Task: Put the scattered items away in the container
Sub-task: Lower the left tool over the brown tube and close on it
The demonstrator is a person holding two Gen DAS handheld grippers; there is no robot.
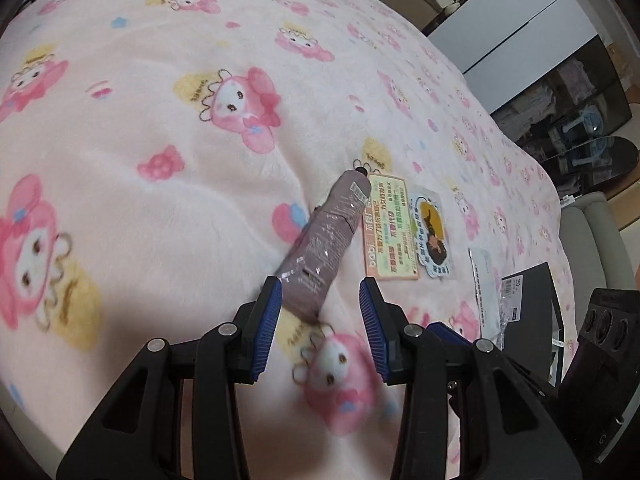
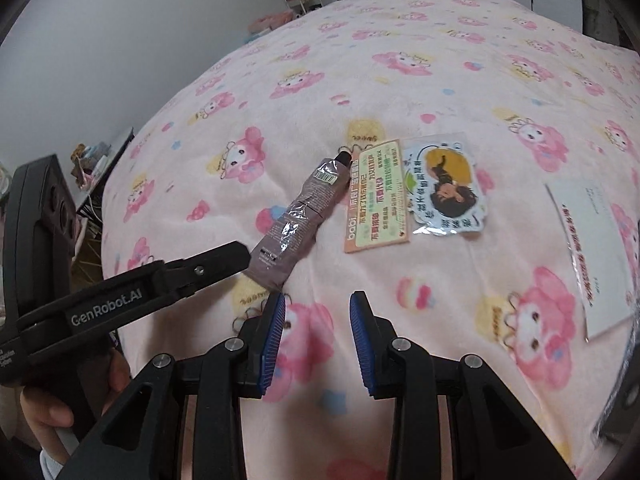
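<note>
Soft, even indoor light, heavy fisheye bending at dark corners (foreground blanket (image 1: 336,364) print blurred).

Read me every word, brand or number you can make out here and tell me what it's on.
"GenRobot.AI": side of the left gripper.
"bobi": edge of the orange-bordered card; its Chinese lines are too small to read.
Tube: barcode and print unreadable.
Die-cut sticker and white sheet: text too blurred.

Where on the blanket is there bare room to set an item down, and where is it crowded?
Free: the wide blanket beyond the tube, and left of it. Crowded: tube, green card and sticker lie side by side, the left gripper at the tube's end.
</note>
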